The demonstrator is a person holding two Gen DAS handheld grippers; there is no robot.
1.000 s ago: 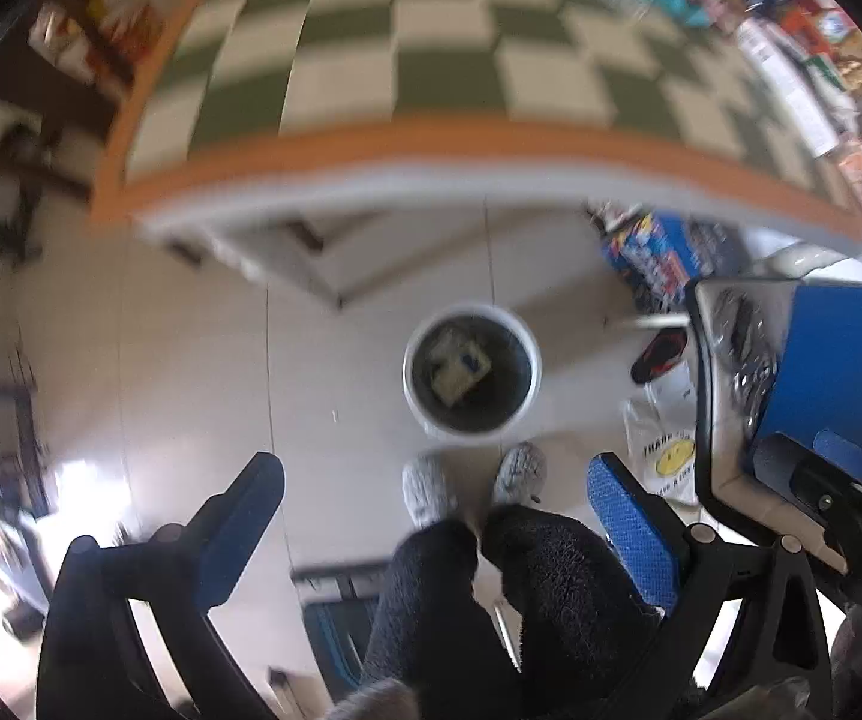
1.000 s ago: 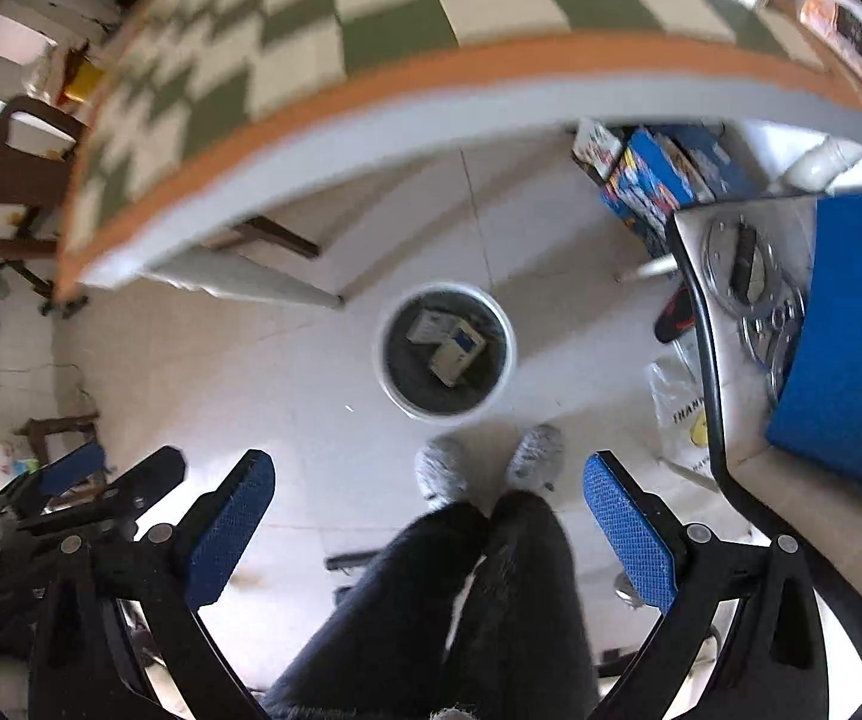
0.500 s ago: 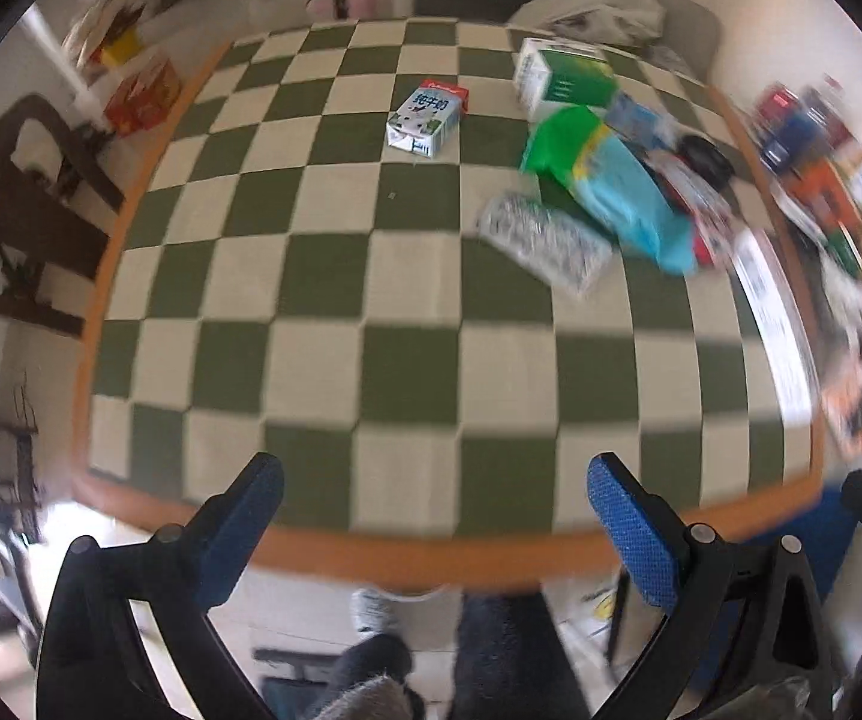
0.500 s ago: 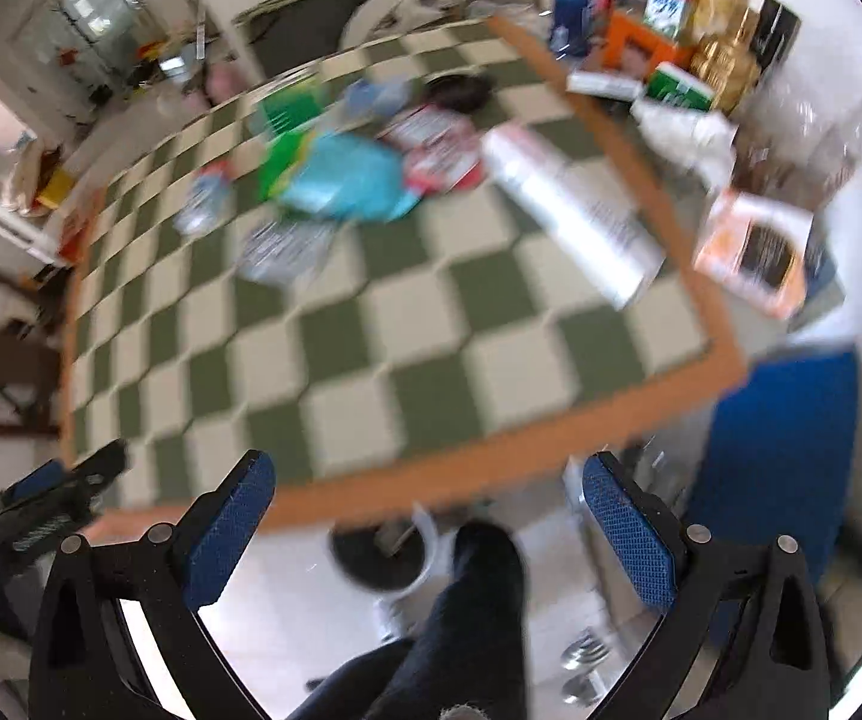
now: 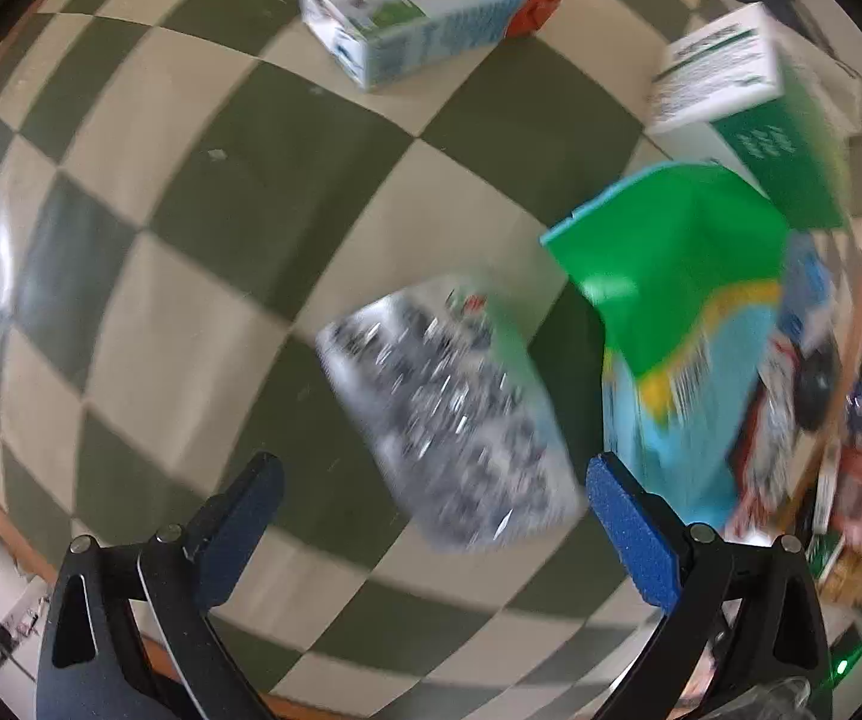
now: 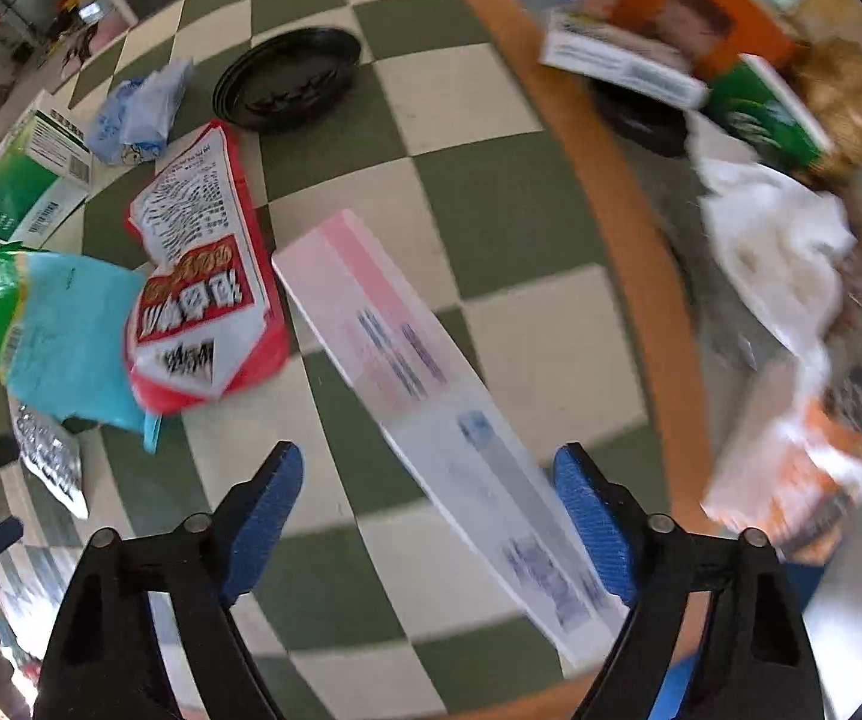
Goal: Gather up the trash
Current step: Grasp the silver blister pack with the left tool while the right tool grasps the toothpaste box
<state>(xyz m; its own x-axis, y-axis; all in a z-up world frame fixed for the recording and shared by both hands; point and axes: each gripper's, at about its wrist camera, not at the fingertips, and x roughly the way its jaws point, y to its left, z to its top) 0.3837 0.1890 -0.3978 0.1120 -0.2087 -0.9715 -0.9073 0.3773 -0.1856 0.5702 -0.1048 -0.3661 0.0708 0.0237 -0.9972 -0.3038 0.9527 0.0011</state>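
Note:
My left gripper point(image 5: 431, 516) is open above a silver foil wrapper point(image 5: 448, 414) on the green and cream checked table point(image 5: 203, 228). A green and blue snack bag point(image 5: 688, 324) lies right of the wrapper. A blue and white carton point(image 5: 425, 6) and a green and white box point(image 5: 748, 102) lie farther back. My right gripper point(image 6: 431, 510) is open over a long pink and white flat box point(image 6: 431, 390). A red and white snack bag point(image 6: 203, 288), the green and blue bag point(image 6: 59, 324) and the foil wrapper point(image 6: 50, 456) lie to its left.
A black plastic tray point(image 6: 287, 78), a crumpled blue wrapper point(image 6: 137, 108) and the green box point(image 6: 29, 180) lie at the far side. The table's orange edge point(image 6: 628, 228) runs on the right, with boxes and white plastic point(image 6: 778, 240) beyond it.
Both grippers rose from the floor bin, swung over the table and dropped close to the trash. Both stayed open and empty.

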